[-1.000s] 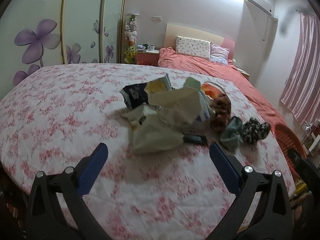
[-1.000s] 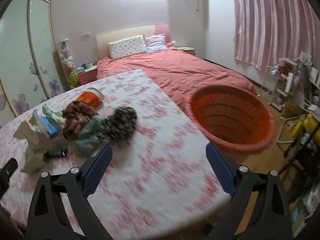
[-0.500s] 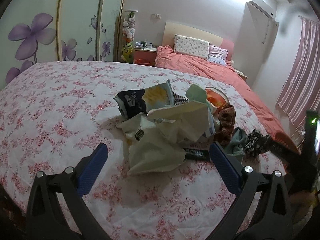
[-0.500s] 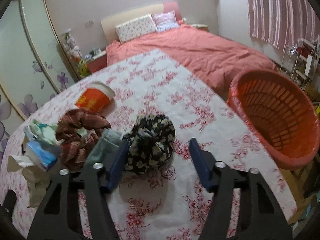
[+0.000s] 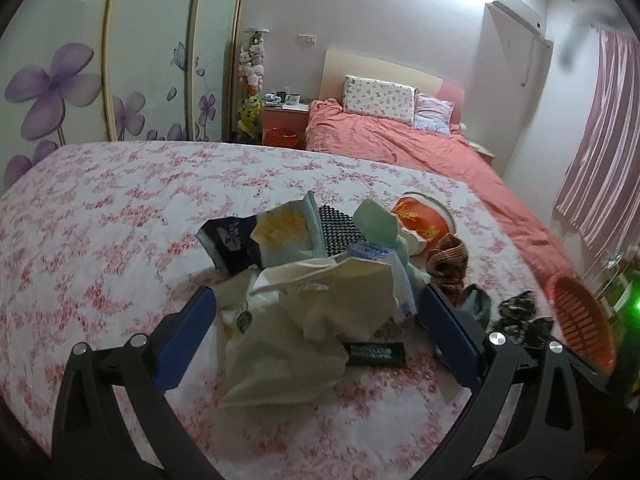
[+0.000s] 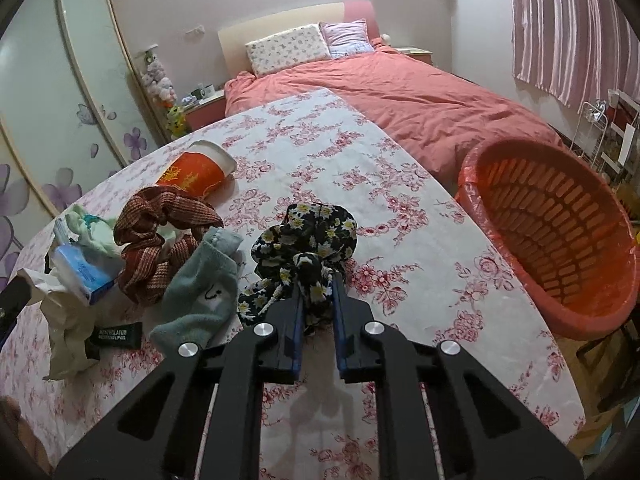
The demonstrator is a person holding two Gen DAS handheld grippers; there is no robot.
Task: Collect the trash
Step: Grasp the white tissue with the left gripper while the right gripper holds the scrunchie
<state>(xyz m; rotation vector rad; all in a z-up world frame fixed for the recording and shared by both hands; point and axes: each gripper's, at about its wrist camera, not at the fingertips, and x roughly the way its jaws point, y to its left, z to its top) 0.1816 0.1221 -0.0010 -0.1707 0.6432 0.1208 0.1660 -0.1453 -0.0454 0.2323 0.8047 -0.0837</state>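
Note:
A heap of trash lies on the floral tablecloth [image 5: 100, 216]. My left gripper [image 5: 316, 312] is open, its blue fingers on either side of crumpled cream paper [image 5: 320, 300]. My right gripper [image 6: 316, 284] is shut on a black floral scrunchie [image 6: 308, 236], which also shows in the left wrist view [image 5: 516, 308]. Beside it lie a grey-green sock [image 6: 204, 280], a brown checked scrunchie [image 6: 160, 232], an orange paper cup [image 6: 196, 170], a blue tissue pack [image 6: 80, 268] and a black lip gel tube [image 6: 114, 334]. An orange basket [image 6: 560, 236] stands off the table's right edge.
A snack bag [image 5: 288, 232] and a dark wrapper [image 5: 228, 240] lie at the heap's far side. A bed with a salmon cover [image 6: 400, 92] lies beyond the table. Floral wardrobe doors [image 5: 80, 68] line the left wall. A wire rack [image 6: 608, 128] stands by the curtain.
My right gripper moved down onto the black floral scrunchie and shut on it. My left gripper moved forward so its open fingers straddle the cream paper.

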